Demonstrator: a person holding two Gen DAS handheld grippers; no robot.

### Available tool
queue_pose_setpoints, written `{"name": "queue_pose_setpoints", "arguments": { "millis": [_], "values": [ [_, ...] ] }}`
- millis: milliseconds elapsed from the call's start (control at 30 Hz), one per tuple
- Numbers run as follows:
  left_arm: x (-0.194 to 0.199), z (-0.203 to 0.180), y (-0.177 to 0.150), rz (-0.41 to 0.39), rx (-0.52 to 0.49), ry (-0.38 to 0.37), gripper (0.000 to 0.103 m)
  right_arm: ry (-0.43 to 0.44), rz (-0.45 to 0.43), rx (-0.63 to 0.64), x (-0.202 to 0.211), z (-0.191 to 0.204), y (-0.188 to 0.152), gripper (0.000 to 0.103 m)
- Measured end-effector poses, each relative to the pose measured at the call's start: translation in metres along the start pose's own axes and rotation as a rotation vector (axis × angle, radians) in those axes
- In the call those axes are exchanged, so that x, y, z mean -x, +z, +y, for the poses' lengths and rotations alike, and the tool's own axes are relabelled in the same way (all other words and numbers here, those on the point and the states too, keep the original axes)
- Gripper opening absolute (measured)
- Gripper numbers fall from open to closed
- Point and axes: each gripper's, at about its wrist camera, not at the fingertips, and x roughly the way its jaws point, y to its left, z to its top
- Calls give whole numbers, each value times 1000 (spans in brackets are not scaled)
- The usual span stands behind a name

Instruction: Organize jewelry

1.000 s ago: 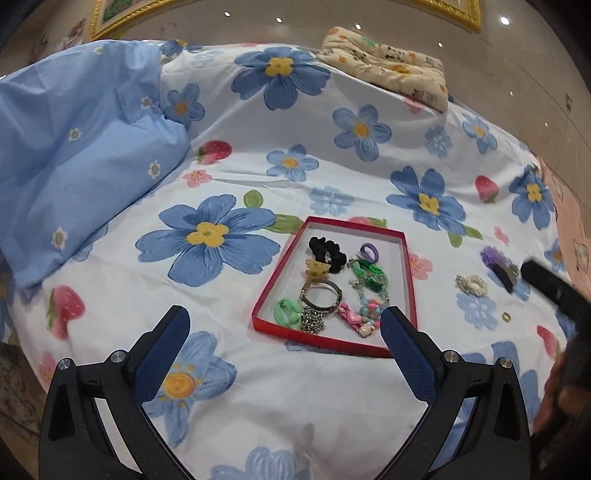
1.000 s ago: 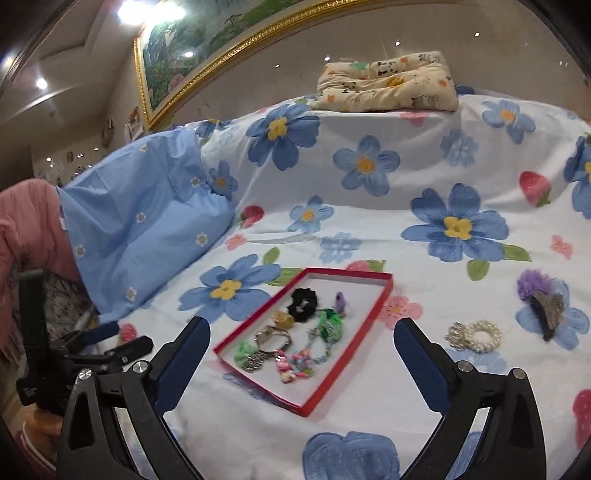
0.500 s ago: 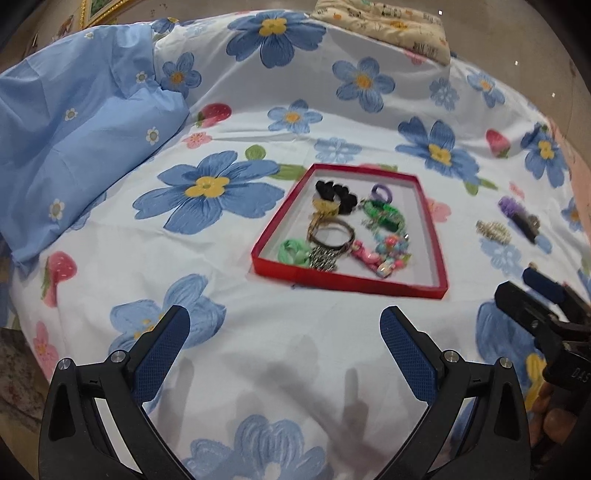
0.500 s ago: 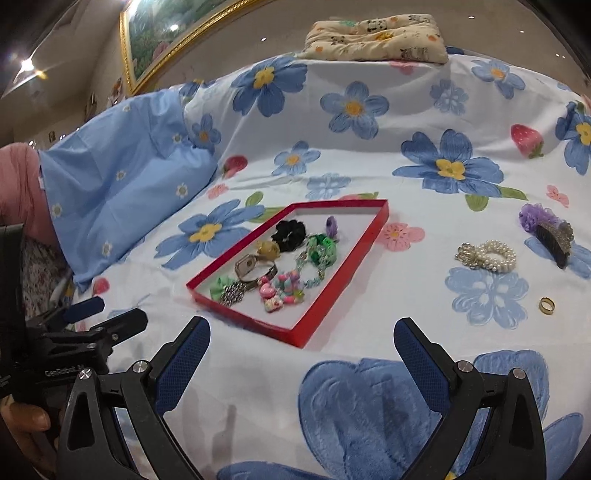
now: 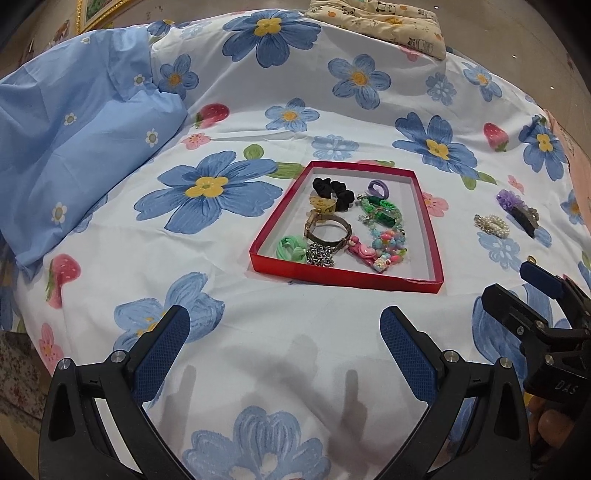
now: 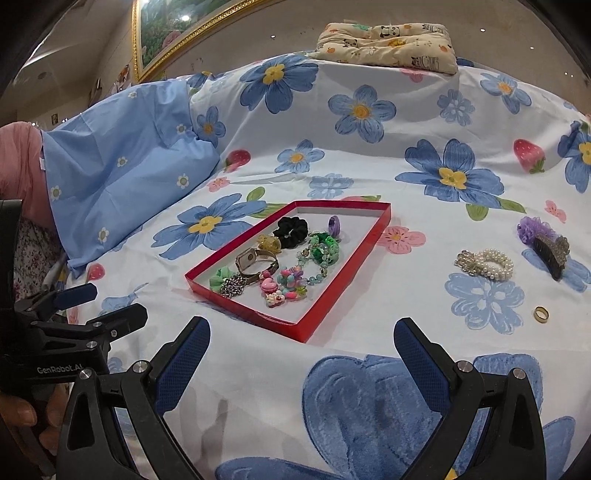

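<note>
A shallow red tray [image 5: 424,229] [image 6: 351,273] lies on the flowered bedsheet and holds several hair ties, bracelets and chains. To its right on the sheet lie a pearl bracelet [image 5: 493,224] [image 6: 487,263], a purple hair clip [image 5: 517,208] [image 6: 543,240] and a small gold ring [image 6: 540,314]. My left gripper [image 5: 283,341] is open and empty, in front of the tray. My right gripper [image 6: 301,349] is open and empty, in front of the tray's near right corner; it also shows in the left wrist view [image 5: 532,295].
A light blue pillow [image 5: 74,147] [image 6: 125,177] lies at the left. A folded patterned cushion [image 5: 380,22] [image 6: 388,44] sits at the far edge of the bed. A framed picture [image 6: 177,26] hangs on the wall behind.
Both grippers have pulled back toward the near edge of the bed and stay open. The tray and loose jewelry have not moved.
</note>
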Motion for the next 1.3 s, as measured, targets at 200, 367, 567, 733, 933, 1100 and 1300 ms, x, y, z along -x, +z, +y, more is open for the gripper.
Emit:
{"name": "queue_pose_setpoints", "arguments": {
  "millis": [200,367,567,733,933,1100,1300],
  "values": [
    [3,0,-1,-9,2,2,103,-3,2,3,0,-1,0,101],
    [5,0,0,-21,-1,0,103,-9,2,-6,-1,-3,0,101],
    [8,-1,-1,-39,-13,0,103,-12,-13,-12,3,-4,3,101],
    [16,-2,0,-70,-17,-8,103,-12,-23,-15,6,-4,6,101],
    [25,-5,8,-109,-27,-32,103,-9,-44,-26,13,-6,11,101],
    [21,-8,12,-88,-36,-76,103,-15,-53,-30,17,-8,15,101],
    [13,-3,9,-63,1,-44,103,-29,-37,-43,13,-12,14,101]
  ]
}}
